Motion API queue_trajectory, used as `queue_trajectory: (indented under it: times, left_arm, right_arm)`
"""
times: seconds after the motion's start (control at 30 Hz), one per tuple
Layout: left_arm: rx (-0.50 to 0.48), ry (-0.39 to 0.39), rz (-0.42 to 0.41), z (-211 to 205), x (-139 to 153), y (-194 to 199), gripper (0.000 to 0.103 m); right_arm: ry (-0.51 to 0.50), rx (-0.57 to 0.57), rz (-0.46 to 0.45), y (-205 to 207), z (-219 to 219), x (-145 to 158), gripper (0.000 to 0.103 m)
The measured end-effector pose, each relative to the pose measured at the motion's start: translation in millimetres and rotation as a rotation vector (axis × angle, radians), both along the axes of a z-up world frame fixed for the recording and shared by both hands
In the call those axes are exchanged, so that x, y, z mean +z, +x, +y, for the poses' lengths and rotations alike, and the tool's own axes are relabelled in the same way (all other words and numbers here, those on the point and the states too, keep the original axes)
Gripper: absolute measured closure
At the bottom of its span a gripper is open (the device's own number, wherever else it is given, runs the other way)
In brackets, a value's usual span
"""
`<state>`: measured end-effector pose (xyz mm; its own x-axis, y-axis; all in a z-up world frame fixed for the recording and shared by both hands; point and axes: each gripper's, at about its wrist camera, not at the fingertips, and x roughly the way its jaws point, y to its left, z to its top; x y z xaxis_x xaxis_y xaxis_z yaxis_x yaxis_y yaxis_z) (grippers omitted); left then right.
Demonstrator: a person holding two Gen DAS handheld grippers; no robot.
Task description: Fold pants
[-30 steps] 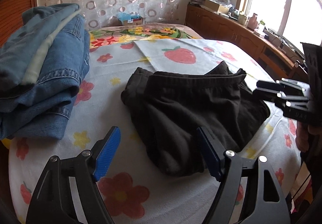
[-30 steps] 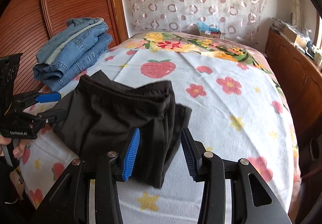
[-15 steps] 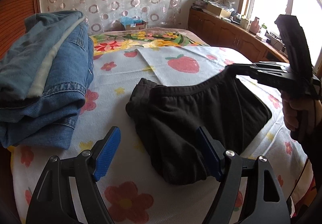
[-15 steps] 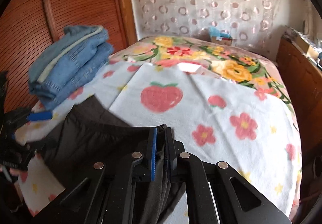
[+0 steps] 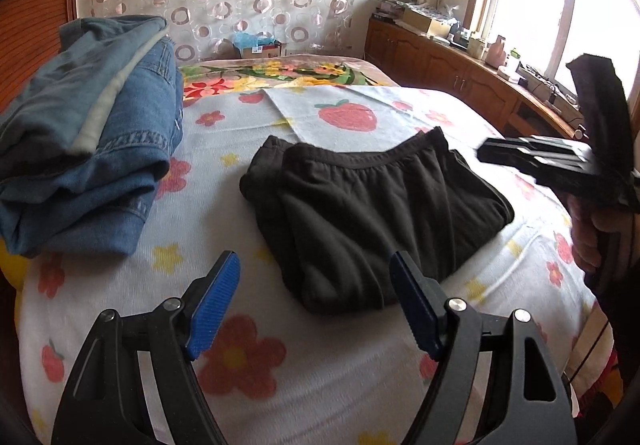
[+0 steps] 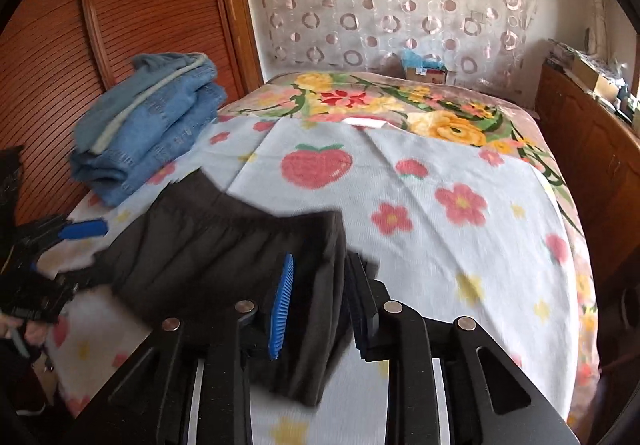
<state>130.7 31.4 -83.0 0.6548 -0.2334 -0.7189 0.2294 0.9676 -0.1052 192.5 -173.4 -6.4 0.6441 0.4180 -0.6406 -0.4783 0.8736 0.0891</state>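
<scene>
From the left wrist camera, the left gripper hangs with its jaws wide apart and nothing between them, just short of the folded black pants lying on the flowered bedspread. A stack of folded jeans sits to their left.

From the right wrist camera, the right gripper has its jaws opening, and the pants' edge lies between them, the pads not pressing it.

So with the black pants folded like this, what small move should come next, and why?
Probably draw the right gripper back clear of the black pants. Its jaws are opening around the folded edge, and the pants lie as a compact bundle on the bed. The left gripper hovers open and empty.
</scene>
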Motion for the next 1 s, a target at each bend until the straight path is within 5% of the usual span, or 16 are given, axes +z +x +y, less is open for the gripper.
queue_trajectory:
  times: [0.23,0.57,1.0]
  left_arm:
    - [-0.036,-0.015,0.022,-2.3,-11.3,-11.5,0.035]
    - [-0.062,-0.032,-0.015,-8.3,-7.1,-11.9,0.061]
    - [-0.134,-0.037,-0.058,-20.9,5.5,-5.8,0.067]
  right_arm:
    - [-0.010,0.013,0.053,-41.0,-14.1,-18.2,0.074]
    - [0.016,0.021,0.089,-37.8,-19.1,-25.0,0.074]
    - [0.003,0.013,0.101,-31.1,-13.0,-30.2,0.074]
